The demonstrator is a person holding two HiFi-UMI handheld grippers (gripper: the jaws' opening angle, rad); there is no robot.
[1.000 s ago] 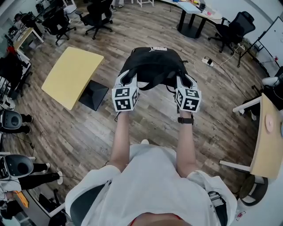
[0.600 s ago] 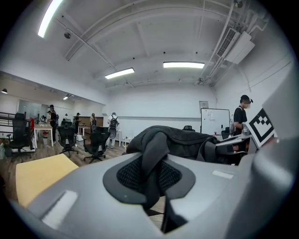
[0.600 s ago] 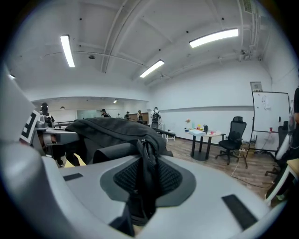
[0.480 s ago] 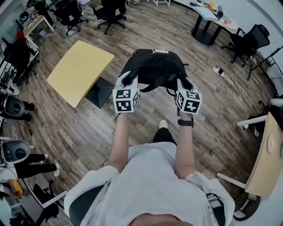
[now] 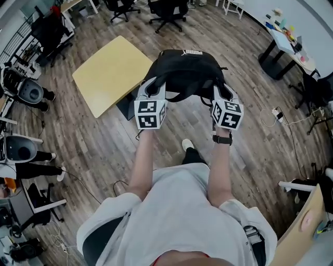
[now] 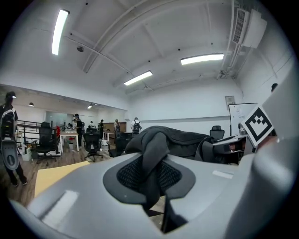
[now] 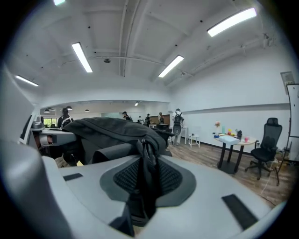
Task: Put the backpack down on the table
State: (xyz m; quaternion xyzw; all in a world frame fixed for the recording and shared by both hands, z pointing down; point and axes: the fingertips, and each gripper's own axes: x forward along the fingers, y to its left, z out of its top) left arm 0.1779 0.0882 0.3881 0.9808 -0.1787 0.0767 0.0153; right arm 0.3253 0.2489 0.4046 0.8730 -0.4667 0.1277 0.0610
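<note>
A black backpack hangs in the air between both grippers, carried above the wooden floor. My left gripper is shut on a fold of the backpack's black fabric on its left side. The right gripper is shut on the fabric by the backpack's zipper on its right side. A yellow table stands to the left, and the backpack's left edge overlaps the table's right corner in the head view. The table's top also shows low at the left in the left gripper view.
Office chairs stand at the top of the head view. A white desk with small items is at the upper right. A power strip with a cable lies on the floor at right. People stand far off.
The person has walked and turned toward the yellow table, which has come closer to the backpack in the head view. Both grippers keep their hold on the backpack.
</note>
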